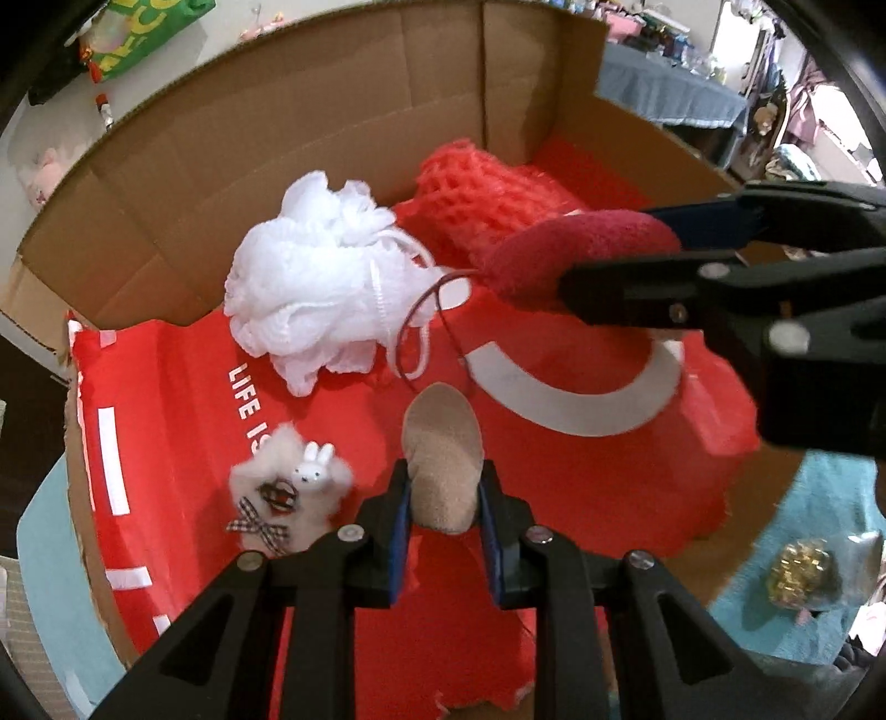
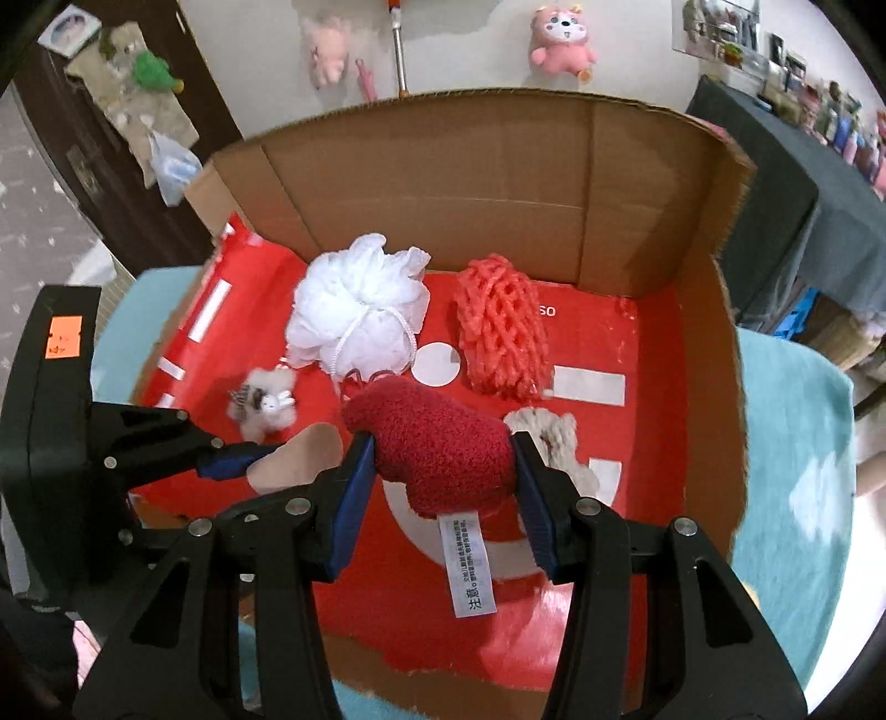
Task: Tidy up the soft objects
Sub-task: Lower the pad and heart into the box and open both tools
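My left gripper (image 1: 444,487) is shut on a beige soft pad (image 1: 443,459) low over the red-lined cardboard box (image 1: 310,138). In the right wrist view the left gripper (image 2: 252,462) holds the beige pad (image 2: 304,451) at the left. My right gripper (image 2: 443,451) is shut on a dark red plush piece (image 2: 443,448) with a white label; it also shows as the right gripper (image 1: 620,260) with the red plush (image 1: 576,243). Inside the box lie a white bath pouf (image 2: 360,310), an orange foam net (image 2: 501,332), a fluffy white bunny clip (image 1: 288,493) and a cream fluffy item (image 2: 548,437).
The box (image 2: 709,387) has tall walls at the back and right, and its front is low. It stands on a teal mat (image 2: 792,443). A bagged gold trinket (image 1: 803,570) lies on the mat. Pink plush toys (image 2: 559,41) lie on the floor behind, and a dark cloth-covered table (image 2: 775,183) stands at the right.
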